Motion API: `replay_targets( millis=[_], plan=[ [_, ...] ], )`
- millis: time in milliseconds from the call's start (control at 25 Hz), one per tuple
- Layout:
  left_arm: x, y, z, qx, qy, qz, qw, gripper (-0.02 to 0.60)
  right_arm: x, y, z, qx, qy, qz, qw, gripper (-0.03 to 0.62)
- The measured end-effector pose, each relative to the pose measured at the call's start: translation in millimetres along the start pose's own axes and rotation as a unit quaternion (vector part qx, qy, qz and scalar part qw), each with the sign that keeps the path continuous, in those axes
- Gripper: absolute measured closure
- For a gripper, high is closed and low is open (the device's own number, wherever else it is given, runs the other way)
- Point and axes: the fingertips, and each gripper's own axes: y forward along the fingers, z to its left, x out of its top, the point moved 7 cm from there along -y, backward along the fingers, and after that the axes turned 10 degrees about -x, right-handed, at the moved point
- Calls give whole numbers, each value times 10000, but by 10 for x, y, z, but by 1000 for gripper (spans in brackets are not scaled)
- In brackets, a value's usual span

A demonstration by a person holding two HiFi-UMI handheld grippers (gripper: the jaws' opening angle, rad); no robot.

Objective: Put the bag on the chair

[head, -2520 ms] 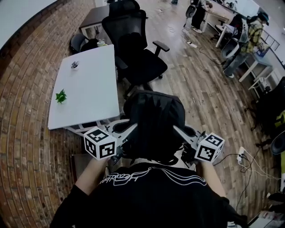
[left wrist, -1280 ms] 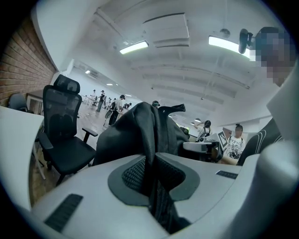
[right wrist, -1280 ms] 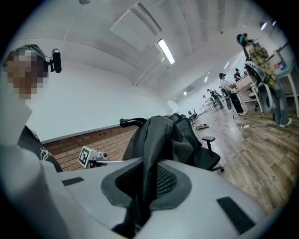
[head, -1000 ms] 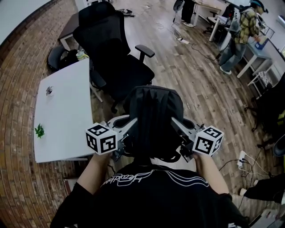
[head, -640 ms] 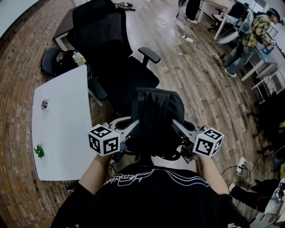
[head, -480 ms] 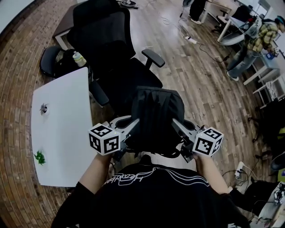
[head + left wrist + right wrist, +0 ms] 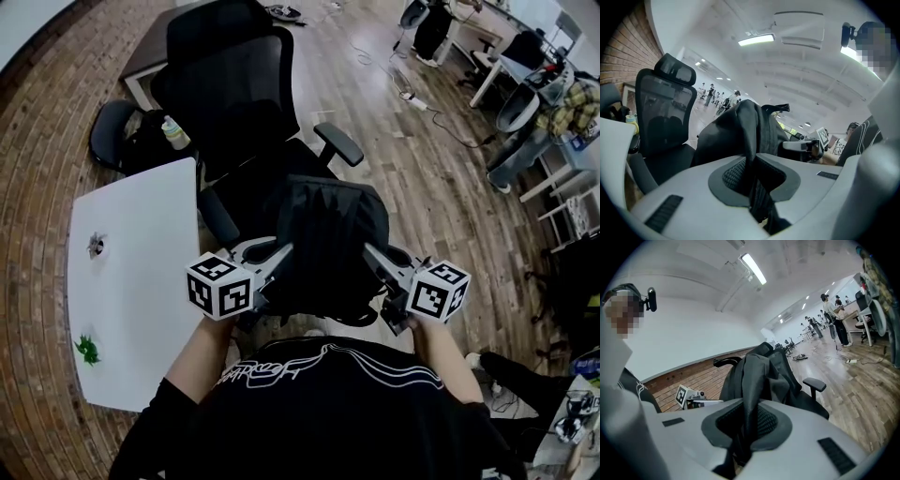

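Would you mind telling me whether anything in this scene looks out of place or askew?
Nothing stands out. The black bag is held evenly between the left tool and the right tool, each shut on its fabric, near the upright office chair. The white table beside it looks tidy.

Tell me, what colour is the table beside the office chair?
White; the table shows best in the head view.

I see the black bag [image 7: 330, 234] held up between my left hand-held gripper [image 7: 280, 254] and my right hand-held gripper [image 7: 374, 256], near the black office chair [image 7: 246, 98] which faces me, and a white worktop [image 7: 131, 272] stands at the left.
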Motion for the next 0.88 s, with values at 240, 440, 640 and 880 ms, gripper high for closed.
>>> replay_targets(
  millis=[240,440,640,880],
  plan=[
    [141,-10,152,183,33,-10,9998,517,138,243,-67,159,-56,-19,9999,562],
    [233,29,304,313,27,-60,9995,517,265,459,-179,268,-122,34,9996,562],
    [321,61,530,560,-129,-163,9982,517,433,808,-318,466,-223,207,9984,562],
    [510,119,954,865,-348,-341,9951,518,716,1409,-511,770,-336,437,9955,562]
  ],
)
